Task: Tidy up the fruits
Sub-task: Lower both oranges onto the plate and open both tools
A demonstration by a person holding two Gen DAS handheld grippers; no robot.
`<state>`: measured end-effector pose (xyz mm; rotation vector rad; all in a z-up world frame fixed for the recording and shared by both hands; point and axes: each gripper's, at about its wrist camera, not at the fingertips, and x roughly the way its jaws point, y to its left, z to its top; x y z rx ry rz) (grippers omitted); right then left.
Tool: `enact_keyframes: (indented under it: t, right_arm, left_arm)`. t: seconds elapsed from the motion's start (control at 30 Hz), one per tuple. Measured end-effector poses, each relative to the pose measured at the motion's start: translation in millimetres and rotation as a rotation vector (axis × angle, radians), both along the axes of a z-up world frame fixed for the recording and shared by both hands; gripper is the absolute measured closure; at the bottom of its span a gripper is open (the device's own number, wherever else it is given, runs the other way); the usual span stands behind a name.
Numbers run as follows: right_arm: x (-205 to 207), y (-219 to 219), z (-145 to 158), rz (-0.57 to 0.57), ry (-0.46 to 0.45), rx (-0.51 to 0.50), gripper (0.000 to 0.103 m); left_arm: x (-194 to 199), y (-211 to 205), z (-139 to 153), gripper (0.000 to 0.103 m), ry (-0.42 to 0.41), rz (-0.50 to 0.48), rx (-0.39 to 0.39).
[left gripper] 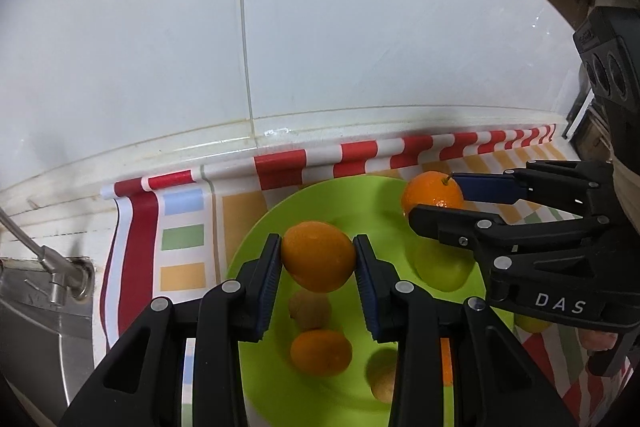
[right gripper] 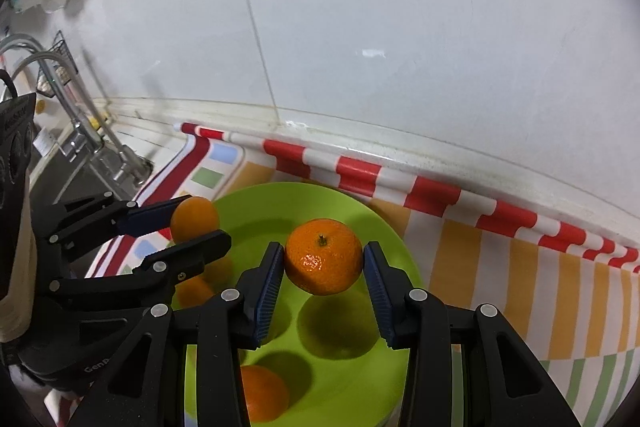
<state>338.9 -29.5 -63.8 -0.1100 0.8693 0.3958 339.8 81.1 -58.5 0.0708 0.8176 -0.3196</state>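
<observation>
Now, on our left, the left gripper point(left gripper: 318, 259) is clamped on a smooth orange point(left gripper: 318, 255), its blue pads point(left gripper: 269, 283) pressing the fruit's two sides, and we hold it above the green plate point(left gripper: 256, 239), over the plate's left half. Under it, on the plate, lie a third orange point(left gripper: 321, 352) and a blurred brownish fruit point(left gripper: 310, 309) we cannot identify. From the right wrist view this gripper reaches in level from the plate's left edge. We cannot see a stem on its orange, so we cannot tell which way it points.

Further right, the right gripper point(right gripper: 323, 263) is closed on a stemmed orange point(right gripper: 323, 256), held between both pads above the plate's middle, with its shadow on the plate just below. Its stem faces up and toward the camera, so its short axis runs roughly upright. The plate sits on a striped cloth point(right gripper: 500, 267), which runs along the white tiled wall point(right gripper: 400, 27) behind the plate.
</observation>
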Motion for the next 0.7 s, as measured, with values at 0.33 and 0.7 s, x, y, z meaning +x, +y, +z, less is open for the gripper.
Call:
enact_keyframes:
  t: [0.33,0.7]
  right_arm:
    - [11.4,-0.8,-8.9,0.004,0.037,0.023,0.061]
    - [-18.6,-15.0,14.5,-0.027,-0.05,0.054,0.059]
  left_arm:
    - [2.6,2.8,-1.8,0.059,-0.012,0.024,0.003]
    - [-38.8,6.2,30.8,0.055,-0.121,0.1,0.076]
